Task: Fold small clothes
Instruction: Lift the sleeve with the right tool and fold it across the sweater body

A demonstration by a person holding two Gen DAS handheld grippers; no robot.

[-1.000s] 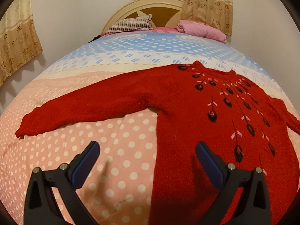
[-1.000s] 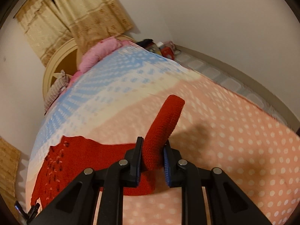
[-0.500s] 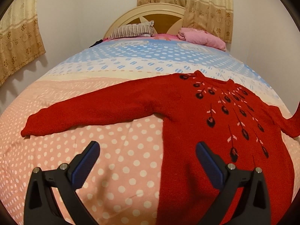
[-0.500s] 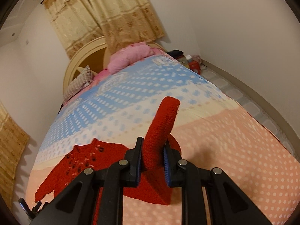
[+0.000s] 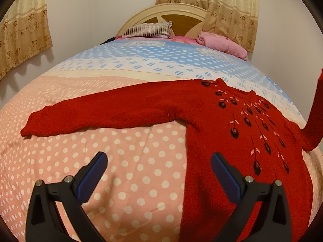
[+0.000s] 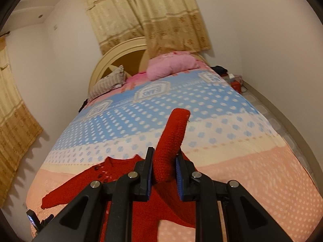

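Your right gripper jaws clamp the sweater sleeve, now lifted higher, probably mid-fold; left gripper jaws wide, empty.

I was in a bedroom, plainly someone's home. The bed filled nearly everything in front of me, spread with a polka-dot cover, peach near me and blue toward the far end. A rounded cream headboard stood against the white wall. A striped pillow and a bundled pink blanket lay at the head. Beige flowered curtains hung behind the headboard, and another curtain hung on the side wall. Down the narrow gap beside the bed, a small clutter of belongings sat on the floor, too small to make out.
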